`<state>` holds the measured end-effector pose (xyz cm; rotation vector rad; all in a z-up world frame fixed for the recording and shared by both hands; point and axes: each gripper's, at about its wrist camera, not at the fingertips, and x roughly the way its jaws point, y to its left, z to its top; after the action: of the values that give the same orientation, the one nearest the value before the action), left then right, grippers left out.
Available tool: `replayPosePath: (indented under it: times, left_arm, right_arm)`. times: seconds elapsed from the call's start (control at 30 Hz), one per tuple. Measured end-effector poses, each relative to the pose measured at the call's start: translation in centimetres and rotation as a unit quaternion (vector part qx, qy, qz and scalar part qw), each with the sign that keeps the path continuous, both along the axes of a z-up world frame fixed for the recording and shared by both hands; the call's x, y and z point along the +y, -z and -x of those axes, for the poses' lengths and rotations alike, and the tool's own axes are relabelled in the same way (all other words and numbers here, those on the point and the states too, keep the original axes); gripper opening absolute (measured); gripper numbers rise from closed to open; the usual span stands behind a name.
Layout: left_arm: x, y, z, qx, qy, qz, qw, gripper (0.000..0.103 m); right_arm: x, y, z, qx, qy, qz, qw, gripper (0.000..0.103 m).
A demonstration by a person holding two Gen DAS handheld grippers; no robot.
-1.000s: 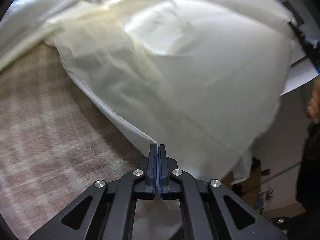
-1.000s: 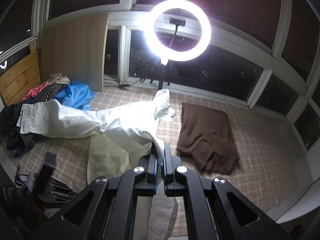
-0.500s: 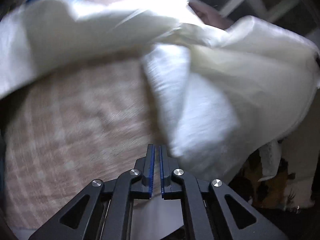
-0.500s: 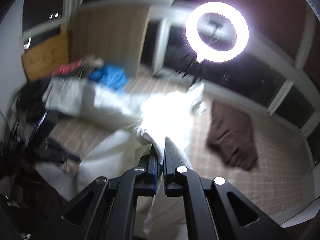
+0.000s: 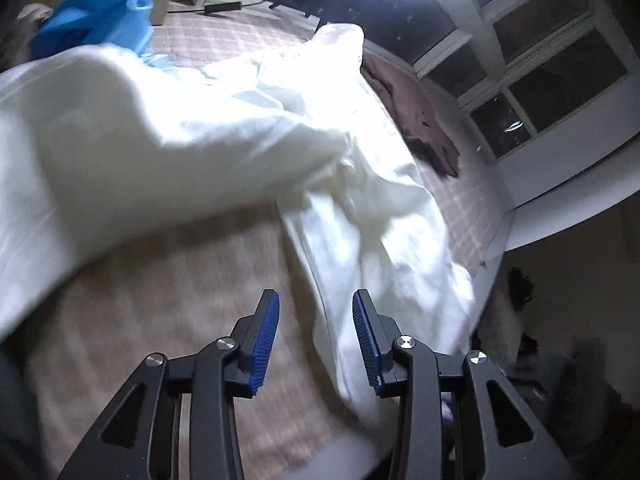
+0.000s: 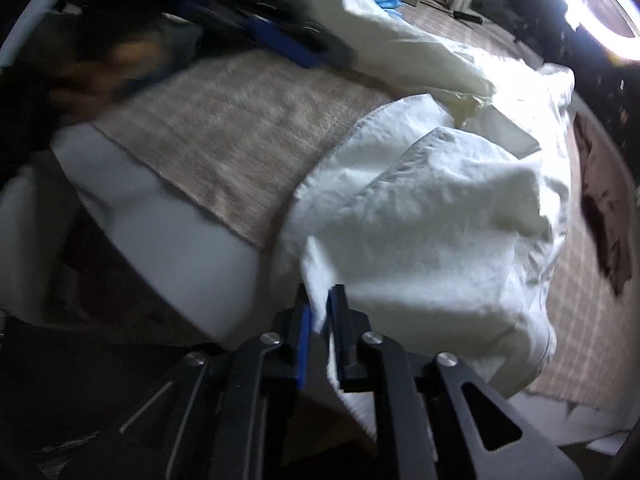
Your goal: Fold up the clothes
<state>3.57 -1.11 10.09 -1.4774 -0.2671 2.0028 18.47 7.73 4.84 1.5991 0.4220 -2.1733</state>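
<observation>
Cloth dominates both views: the white garment lies rumpled and bunched across the checked mat, one broad part stretching toward the blue garment, another part trailing down to the mat's near edge. The left gripper stands wide open with nothing between its blue pads, the garment's seam just beside its right finger. The right gripper is nearly closed, a corner of the white garment pinched between its fingers. The folded brown garment lies apart on the mat, toward the window side.

With only one corner held, the risk is that any pull from the right gripper drags the whole bunch sideways rather than spreading it, deepening the creases. The pinch looks shallow, so the thin fabric could slip out under tension. The left gripper, if it closes where it hovers, might catch two layers at once, since the cloth there lies doubled and blurred
</observation>
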Motion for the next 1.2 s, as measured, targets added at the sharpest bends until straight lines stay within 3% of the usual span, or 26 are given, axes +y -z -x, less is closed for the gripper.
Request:
replayPosePath:
  times: [0.07,0.1,0.17,0.27,0.37,0.4,0.47,0.53,0.6,0.7,0.87,0.97,1.07,1.2]
  left_arm:
    - [1.5,0.8,1.1,0.043,0.019,0.078,0.9958,0.036]
    - [2.2,1.4,1.4,0.052,0.029,0.097,0.9935,0.036]
    - [2.7,2.4,2.4,0.036,0.025,0.092,0.9948,0.036]
    - [2.2,3.4,3.5,0.024,-0.004,0.093,0.9953,0.036]
    - [0.0,2.5,3.6,0.033,-0.048,0.106,0.9926,0.036]
    - [-1.0,1.4,3.0,0.041,-0.057,0.104,0.9921,0.036]
    - [-3.5,-1.0,1.9,0.061,-0.080,0.104,0.9895,0.036]
    - [-6.3,-3.5,1.7,0.086,-0.118,0.126,0.9812,0.039]
    - [-9.7,-5.4,1.5,0.106,-0.165,0.161,0.9673,0.050]
    - [-15.3,-7.1,0.8,0.109,-0.224,0.211,0.9453,0.051]
    - [-18.3,-5.6,0.2,0.077,-0.237,0.227,0.9414,0.051]
    - [-18.6,-5.4,-0.1,0.076,-0.228,0.228,0.9437,0.051]
    - [-18.0,-5.1,0.4,0.070,-0.225,0.201,0.9508,0.051]
    - [-18.1,-4.9,1.2,0.078,-0.215,0.241,0.9433,0.051]
  right_arm:
    - [1.2,-2.8,-0.2,-0.015,0.006,0.052,0.999,0.018]
    - [2.1,-4.5,0.0,-0.004,0.011,0.062,0.998,0.019]
    - [3.7,-7.7,0.6,0.019,0.021,0.080,0.996,0.026]
    - [6.5,-11.2,4.1,0.092,0.040,0.046,0.994,0.033]
    - [6.6,-9.5,9.7,0.136,-0.002,-0.033,0.990,0.046]
    - [6.6,-8.9,11.6,0.149,-0.015,-0.059,0.987,0.046]
    - [6.1,-6.5,15.5,0.139,-0.039,-0.097,0.985,0.046]
    - [6.0,-5.4,18.9,0.123,-0.062,-0.064,0.988,0.046]
    - [6.1,-4.6,22.4,0.106,-0.065,-0.031,0.992,0.046]
    - [7.1,-3.6,28.8,0.084,-0.042,-0.008,0.996,0.046]
    - [9.2,-1.5,38.9,0.009,0.023,0.047,0.999,0.046]
    - [9.0,-0.4,41.6,0.001,0.036,0.043,0.998,0.046]
    - [8.8,-1.3,40.3,-0.038,0.035,0.097,0.994,0.046]
    - [8.6,-2.5,38.6,-0.090,0.034,0.169,0.981,0.046]
